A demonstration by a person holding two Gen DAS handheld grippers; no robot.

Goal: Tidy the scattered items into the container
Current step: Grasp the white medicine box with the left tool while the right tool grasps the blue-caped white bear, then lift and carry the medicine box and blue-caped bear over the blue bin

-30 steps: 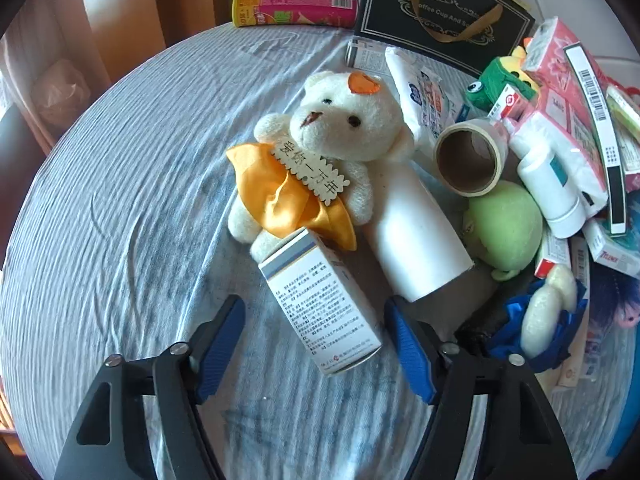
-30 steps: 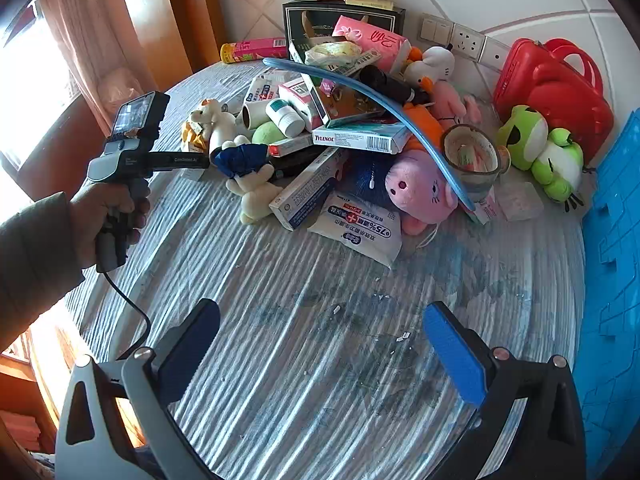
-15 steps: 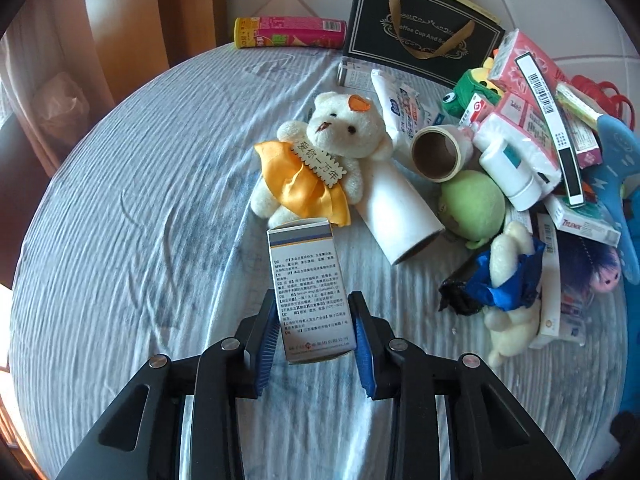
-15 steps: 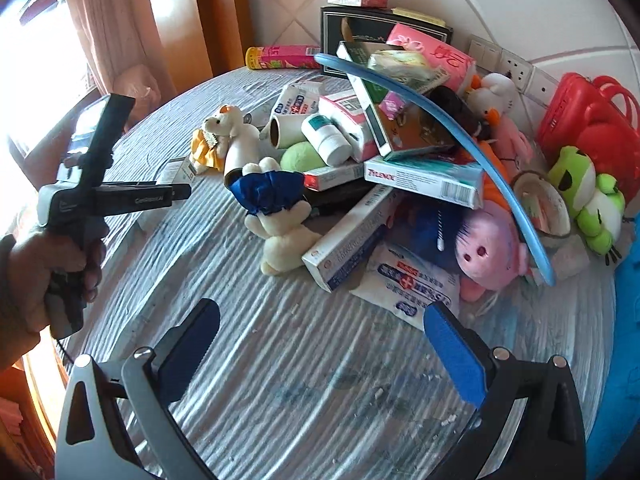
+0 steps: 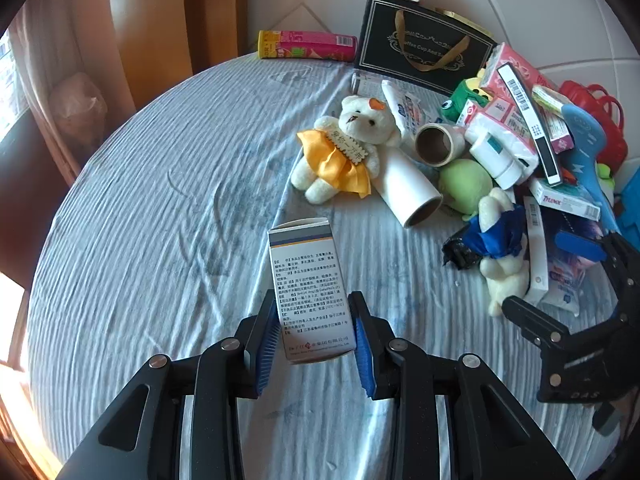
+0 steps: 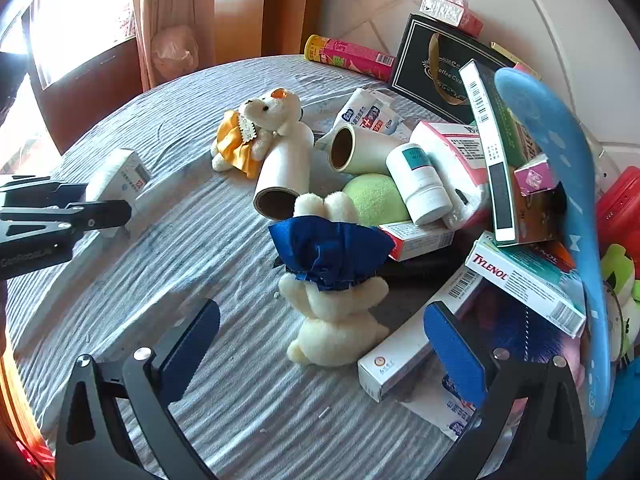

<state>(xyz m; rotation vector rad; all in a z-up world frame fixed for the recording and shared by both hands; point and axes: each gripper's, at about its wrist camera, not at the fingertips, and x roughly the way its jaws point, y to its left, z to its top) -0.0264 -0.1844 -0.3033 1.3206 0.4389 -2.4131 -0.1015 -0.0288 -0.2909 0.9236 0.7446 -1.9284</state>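
Medicine box [image 5: 310,292] now lifted in left claw [image 5: 316,334].

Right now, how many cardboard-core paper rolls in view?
2. A long white roll lies against the yellow-skirted bear; a shorter roll rests beside it above the green ball. The pile may hide more.

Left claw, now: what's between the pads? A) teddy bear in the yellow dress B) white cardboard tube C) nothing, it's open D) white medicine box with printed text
D. The left claw has both blue pads pressed on the sides of the white medicine box, while the teddy bear in the yellow dress and the white cardboard tube lie on the sheet beyond it.
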